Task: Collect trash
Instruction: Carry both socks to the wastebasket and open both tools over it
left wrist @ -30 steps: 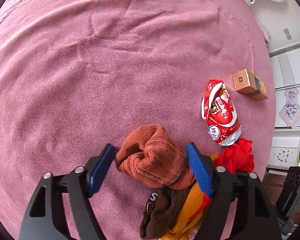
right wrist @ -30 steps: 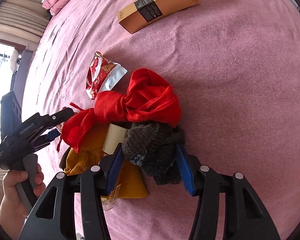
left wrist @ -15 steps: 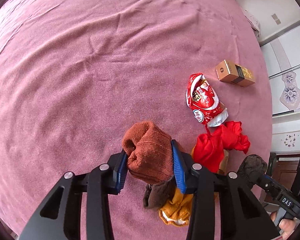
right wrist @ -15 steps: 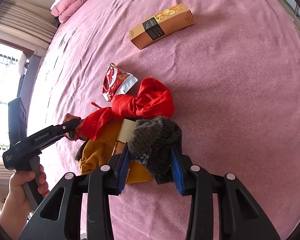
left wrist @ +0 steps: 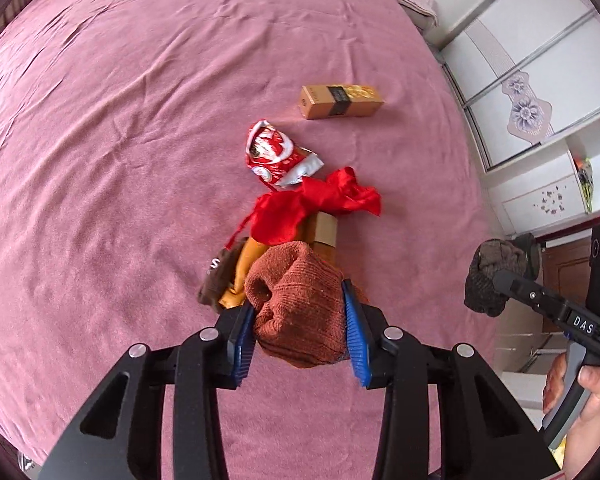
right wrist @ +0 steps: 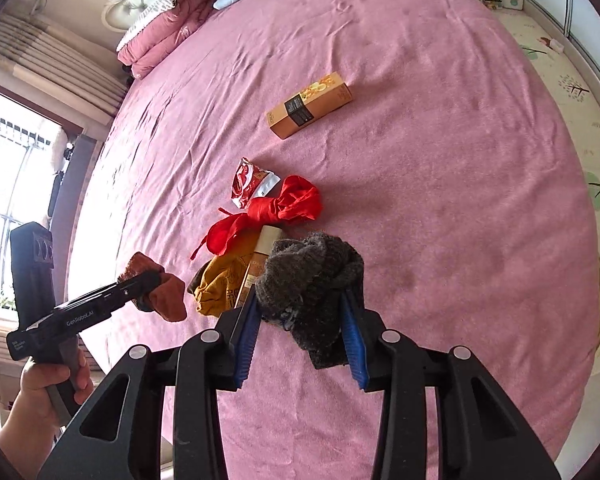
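Observation:
My left gripper [left wrist: 300,320] is shut on a rust-brown knitted sock [left wrist: 300,304] and holds it above the pink bedspread [left wrist: 120,140]; it also shows in the right wrist view [right wrist: 160,288]. My right gripper [right wrist: 300,320] is shut on a dark grey knitted sock [right wrist: 312,280], lifted off the bed; it also shows in the left wrist view [left wrist: 492,276]. On the bed lie a red snack wrapper [left wrist: 276,156], a red cloth [left wrist: 312,208], a mustard cloth [right wrist: 220,280] and a tan carton [left wrist: 340,102].
A small beige box [right wrist: 266,256] lies partly under the cloths. Pillows and a folded quilt [right wrist: 164,36] sit at the bed's head. White wardrobes [left wrist: 532,80] stand to the right of the bed. A patterned floor mat [right wrist: 580,100] lies beside it.
Both grippers closed on their socks and lifted them off the pile. Both have pulled back and up, so the pile now looks farther away.

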Available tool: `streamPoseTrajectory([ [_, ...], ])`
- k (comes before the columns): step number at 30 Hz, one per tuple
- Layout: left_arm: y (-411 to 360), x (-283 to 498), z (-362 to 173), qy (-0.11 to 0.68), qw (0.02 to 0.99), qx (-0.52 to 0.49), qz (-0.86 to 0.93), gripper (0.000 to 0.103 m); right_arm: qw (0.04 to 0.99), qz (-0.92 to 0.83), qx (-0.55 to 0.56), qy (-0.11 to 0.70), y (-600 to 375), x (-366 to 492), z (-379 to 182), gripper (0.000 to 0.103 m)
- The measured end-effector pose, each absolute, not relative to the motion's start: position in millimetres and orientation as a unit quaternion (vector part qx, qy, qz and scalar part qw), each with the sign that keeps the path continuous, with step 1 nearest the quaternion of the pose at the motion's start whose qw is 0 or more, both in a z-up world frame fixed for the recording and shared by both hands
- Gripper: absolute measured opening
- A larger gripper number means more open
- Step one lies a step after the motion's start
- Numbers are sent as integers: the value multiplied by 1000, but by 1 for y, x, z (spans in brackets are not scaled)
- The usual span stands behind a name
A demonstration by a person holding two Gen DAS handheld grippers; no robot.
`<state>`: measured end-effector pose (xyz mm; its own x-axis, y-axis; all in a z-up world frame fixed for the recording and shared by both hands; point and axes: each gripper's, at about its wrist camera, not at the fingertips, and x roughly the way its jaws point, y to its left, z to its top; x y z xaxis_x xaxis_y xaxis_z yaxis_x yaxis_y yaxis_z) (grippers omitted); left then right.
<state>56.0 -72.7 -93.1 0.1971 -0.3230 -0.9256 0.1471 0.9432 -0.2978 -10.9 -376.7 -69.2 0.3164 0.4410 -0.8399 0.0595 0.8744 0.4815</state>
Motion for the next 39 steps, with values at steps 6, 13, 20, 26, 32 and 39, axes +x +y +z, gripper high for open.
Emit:
streamPoseTrajectory([
  [6,-138,25,-75,613,761,-22,-212,39,798,102,225,549,-418,-52,-43,38],
  [13,-229,-7,-64,605,744,37,-281,39,809,68,244,530,-470,-105,-28,38],
  [20,-317,-34,-62,596,719,93,-344,39,810,24,270,521,-527,-154,-31,38],
  [26,-385,-49,-67,587,701,129,-383,39,808,-14,293,511,-579,-181,-41,38],
  [32,-451,-56,-77,582,680,158,-417,39,808,-48,306,502,-625,-199,-46,38],
  [39,-514,-59,-89,577,657,185,-448,39,806,-81,316,495,-673,-211,-53,38],
])
